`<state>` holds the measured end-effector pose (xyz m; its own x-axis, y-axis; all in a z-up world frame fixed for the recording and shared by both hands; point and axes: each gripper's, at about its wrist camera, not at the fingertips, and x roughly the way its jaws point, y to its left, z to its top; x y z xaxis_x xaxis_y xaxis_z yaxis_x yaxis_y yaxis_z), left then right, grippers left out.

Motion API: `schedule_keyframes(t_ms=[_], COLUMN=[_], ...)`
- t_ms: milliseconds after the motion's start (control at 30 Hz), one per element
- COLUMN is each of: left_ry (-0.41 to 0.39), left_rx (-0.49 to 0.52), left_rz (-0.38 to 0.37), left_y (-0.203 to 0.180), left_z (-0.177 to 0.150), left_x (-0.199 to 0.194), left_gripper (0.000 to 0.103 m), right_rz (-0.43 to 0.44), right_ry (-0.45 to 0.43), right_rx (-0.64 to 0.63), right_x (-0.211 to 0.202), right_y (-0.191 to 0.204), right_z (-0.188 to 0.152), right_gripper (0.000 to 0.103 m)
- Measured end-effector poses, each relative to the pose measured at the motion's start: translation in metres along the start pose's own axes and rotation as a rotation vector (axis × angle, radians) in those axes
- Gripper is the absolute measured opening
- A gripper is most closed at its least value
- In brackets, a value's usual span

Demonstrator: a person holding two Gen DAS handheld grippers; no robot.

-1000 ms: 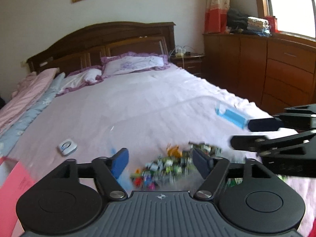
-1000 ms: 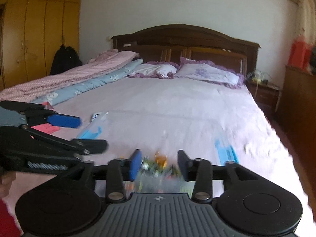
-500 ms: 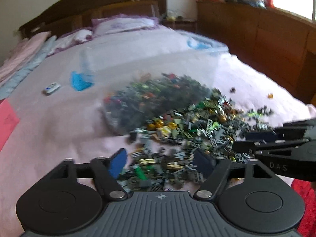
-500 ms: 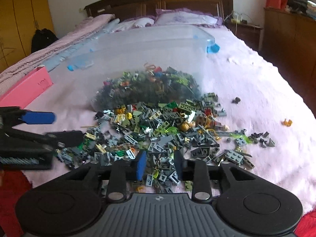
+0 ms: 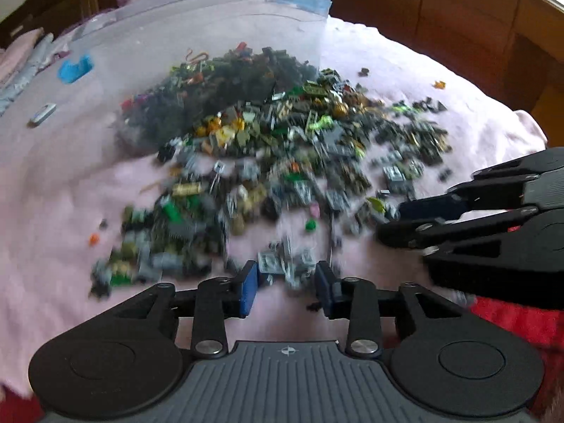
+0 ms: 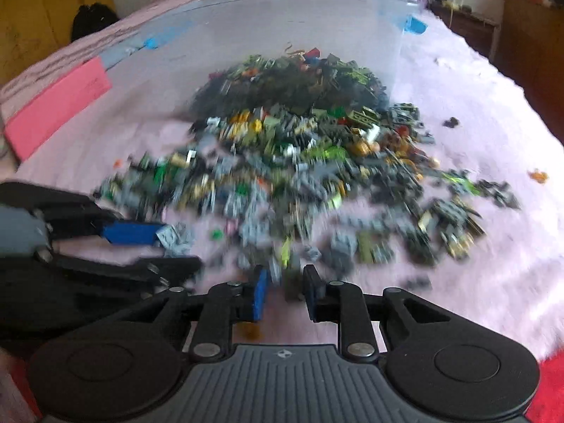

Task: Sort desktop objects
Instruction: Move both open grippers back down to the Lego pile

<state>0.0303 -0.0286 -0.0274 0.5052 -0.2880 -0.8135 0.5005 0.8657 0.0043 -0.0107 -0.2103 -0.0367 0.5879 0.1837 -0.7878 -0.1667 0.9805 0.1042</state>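
A heap of small building bricks (image 5: 282,141) spills from a clear plastic bin (image 5: 211,10) lying on its side on a pink bedspread. In the right wrist view the same heap (image 6: 299,148) fans out from the bin (image 6: 282,17). My left gripper (image 5: 287,283) hovers low over the heap's near edge, jaws closing, with blurred grey pieces (image 5: 282,264) between the tips. It also shows at the left (image 6: 169,246) beside a grey piece (image 6: 176,239). My right gripper (image 6: 286,290) is closing around a dark olive piece (image 6: 292,283). It reaches in from the right (image 5: 394,222).
A pink box (image 6: 56,112) lies left of the bin. A blue clip (image 5: 75,67) and a small white device (image 5: 42,114) rest on the bedspread further left. Stray pieces, one orange (image 5: 439,84), lie to the right. Wooden cabinets (image 5: 458,17) stand past the bed's edge.
Both grippers have dropped and tilted down from looking across the bed to hovering just above the brick heap. Both pairs of jaws have narrowed.
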Motion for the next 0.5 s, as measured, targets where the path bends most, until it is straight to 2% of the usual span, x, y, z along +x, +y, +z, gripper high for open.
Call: schedule_keyframes(t_ms=[67, 200, 300, 433, 500], left_ry=[0.005, 0.009, 0.008, -0.004, -0.02], left_rx=[-0.024, -0.069, -0.091, -0.101, -0.106], left_rz=[0.005, 0.029, 0.029, 0.02, 0.003], left_y=[0.004, 0.013, 0.015, 0.015, 0.014], left_z=[-0.006, -0.009, -0.01, -0.008, -0.007], left_x=[-0.009, -0.02, -0.019, -0.019, -0.022], left_gripper=[0.05, 0.057, 0.06, 0.06, 0.056], right_rz=[-0.018, -0.039, -0.025, 0.021, 0.025], right_ry=[-0.003, -0.01, -0.005, -0.012, -0.018], right_rx=[-0.015, 0.02, 0.068, 0.14, 0.133], right_x=[-0.011, -0.026, -0.024, -0.021, -0.019], right_y=[0.0, -0.007, -0.012, -0.016, -0.013], right_z=[-0.013, -0.024, -0.026, -0.03, -0.03], right_gripper=[0.025, 0.026, 0.035, 0.056, 0.059])
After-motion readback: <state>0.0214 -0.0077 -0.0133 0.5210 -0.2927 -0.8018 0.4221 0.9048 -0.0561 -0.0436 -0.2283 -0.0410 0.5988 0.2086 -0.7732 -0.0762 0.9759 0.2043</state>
